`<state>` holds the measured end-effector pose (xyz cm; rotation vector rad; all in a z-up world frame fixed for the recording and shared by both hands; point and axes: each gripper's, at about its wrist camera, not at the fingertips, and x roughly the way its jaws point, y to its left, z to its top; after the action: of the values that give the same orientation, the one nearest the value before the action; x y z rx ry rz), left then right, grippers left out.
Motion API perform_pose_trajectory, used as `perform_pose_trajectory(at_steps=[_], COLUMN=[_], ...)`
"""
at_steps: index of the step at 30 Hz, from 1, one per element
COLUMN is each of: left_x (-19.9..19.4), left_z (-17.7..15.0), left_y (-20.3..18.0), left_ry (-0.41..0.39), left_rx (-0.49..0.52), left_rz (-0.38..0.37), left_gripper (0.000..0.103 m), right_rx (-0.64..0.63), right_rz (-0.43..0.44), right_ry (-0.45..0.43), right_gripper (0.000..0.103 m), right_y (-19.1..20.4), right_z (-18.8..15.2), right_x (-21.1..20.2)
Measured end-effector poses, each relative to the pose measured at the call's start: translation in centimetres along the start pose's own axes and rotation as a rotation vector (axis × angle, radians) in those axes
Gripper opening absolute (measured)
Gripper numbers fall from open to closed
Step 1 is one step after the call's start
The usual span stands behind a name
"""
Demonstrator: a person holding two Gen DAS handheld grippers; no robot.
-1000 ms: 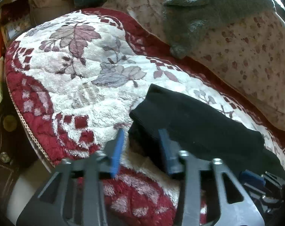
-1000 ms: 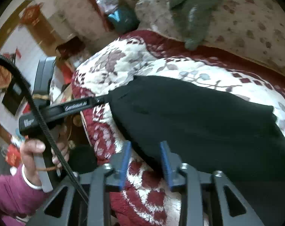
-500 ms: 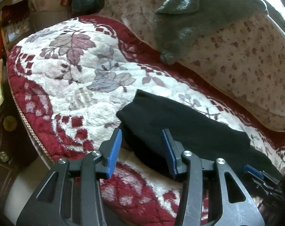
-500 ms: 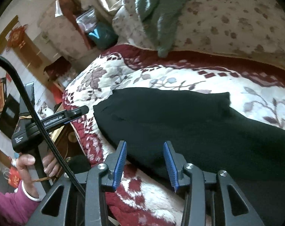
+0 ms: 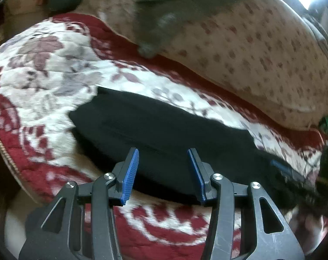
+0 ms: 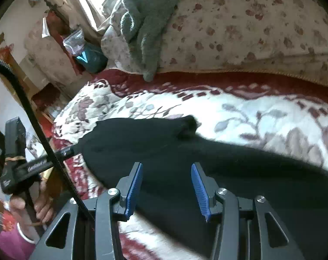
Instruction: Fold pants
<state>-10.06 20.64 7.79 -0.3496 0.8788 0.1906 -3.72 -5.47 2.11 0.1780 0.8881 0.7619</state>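
The black pants (image 5: 164,134) lie folded in a long band on the red and white floral blanket (image 5: 44,69). They also show in the right wrist view (image 6: 164,151), with a small bump at the far edge. My left gripper (image 5: 164,169) is open and empty, just above the near edge of the pants. My right gripper (image 6: 167,184) is open and empty over the pants. The other gripper's blue pad shows at the right in the left wrist view (image 5: 281,166), and the left tool shows at the left in the right wrist view (image 6: 40,164).
A grey towel (image 6: 148,21) lies on the spotted beige sofa back (image 6: 250,32). A teal bag (image 6: 92,58) sits at the far end of the sofa. The blanket's edge (image 5: 5,151) drops off at the left. A hand (image 6: 42,208) holds the left tool.
Both grippers have let go of the pants and opened wider. The pants have settled flat on the blanket. Both cameras swung right along the sofa.
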Motion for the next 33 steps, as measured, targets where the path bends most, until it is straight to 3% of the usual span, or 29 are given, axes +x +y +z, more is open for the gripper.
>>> perform_pose_trajectory(at_steps=[10, 13, 19, 24, 28, 33], left_x=[3.6, 4.5, 5.8, 5.8, 6.2, 6.3], left_z=[-1.2, -1.4, -2.0, -1.9, -1.9, -2.9], left_y=[-6.6, -7.3, -7.0, -6.9, -6.6, -7.1], left_ry=[0.064, 0.08, 0.101, 0.097, 0.093, 0.048], left_rx=[0.138, 0.15, 0.146, 0.15, 0.131, 0.172], left_rz=[-0.084, -0.083, -0.067, -0.076, -0.093, -0.064], left_gripper=[0.046, 0.046, 0.046, 0.046, 0.046, 0.046], right_rx=[-0.049, -0.024, -0.02, -0.011, -0.053, -0.075], right_rz=[-0.002, 0.048, 0.087, 0.113, 0.071, -0.023], right_ry=[0.073, 0.079, 0.131, 0.102, 0.058, 0.101], right_gripper=[0.045, 0.043, 0.019, 0.011, 0.01, 0.01], right_y=[-1.5, -2.1, -2.1, -2.6, -1.9, -2.1], right_z=[4.5, 5.1, 5.2, 5.6, 6.0, 5.4], right_x=[4.1, 5.6, 8.1, 8.1, 7.6, 9.7])
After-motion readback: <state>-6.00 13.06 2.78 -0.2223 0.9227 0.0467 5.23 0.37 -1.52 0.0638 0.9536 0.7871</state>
